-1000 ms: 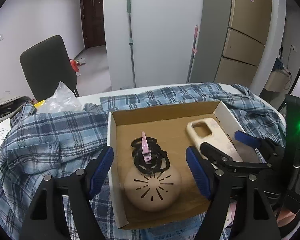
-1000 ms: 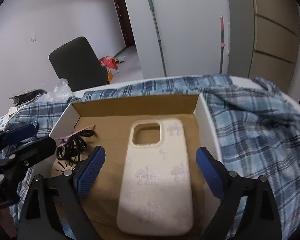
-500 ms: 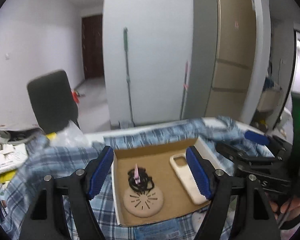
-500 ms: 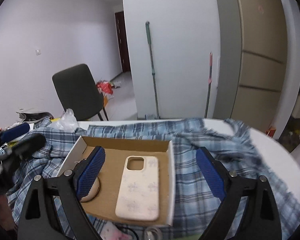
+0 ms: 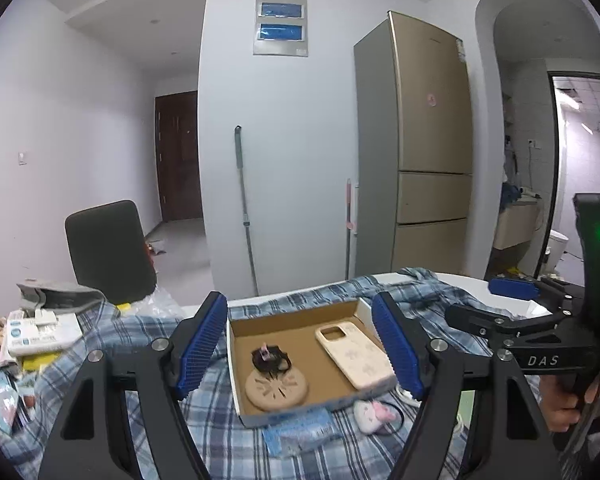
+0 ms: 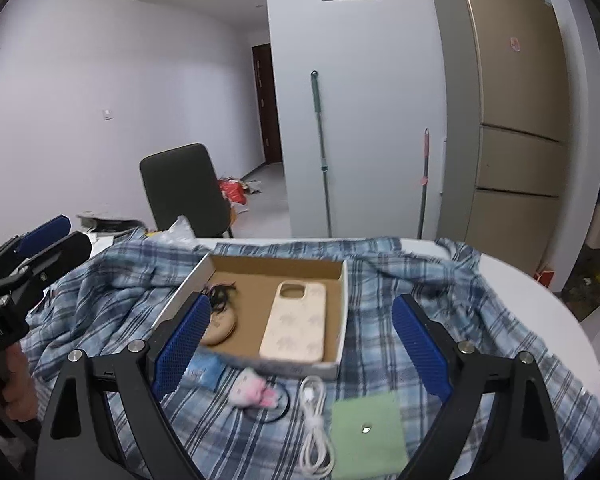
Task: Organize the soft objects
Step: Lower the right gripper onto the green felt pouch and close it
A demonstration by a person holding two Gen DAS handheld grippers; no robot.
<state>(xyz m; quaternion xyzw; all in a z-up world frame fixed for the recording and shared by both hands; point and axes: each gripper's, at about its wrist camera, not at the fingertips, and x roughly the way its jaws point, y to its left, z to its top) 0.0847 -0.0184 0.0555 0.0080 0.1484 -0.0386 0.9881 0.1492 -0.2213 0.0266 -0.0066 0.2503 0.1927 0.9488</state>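
A shallow cardboard box [image 5: 296, 320] [image 6: 346, 312] sits on a blue plaid cloth [image 6: 420, 276]. In it lie a cream phone case [image 5: 354, 356] [image 6: 296, 328], a round tan pad [image 5: 276, 388] [image 6: 220, 326] and black hair ties [image 5: 270, 358] [image 6: 220, 294]. In front of the box lie a pink-white plush hair tie [image 5: 374, 412] [image 6: 252, 390], a white cable [image 6: 314, 428], a green cloth [image 6: 366, 432] and a blue packet [image 5: 300, 434] [image 6: 204, 370]. My left gripper [image 5: 300, 352] and right gripper [image 6: 300, 348] are both open and empty, held back above the table.
A black chair [image 5: 108, 248] stands behind the table. Papers and packets [image 5: 36, 332] pile up at the left edge. Mop handles [image 5: 246, 208] lean on the wall, and a gold fridge [image 5: 420, 160] stands at the back right.
Both grippers have pulled up and back from the box, which now looks smaller. The plush hair tie, cable and green cloth have come into view. The phone case lies in the box.
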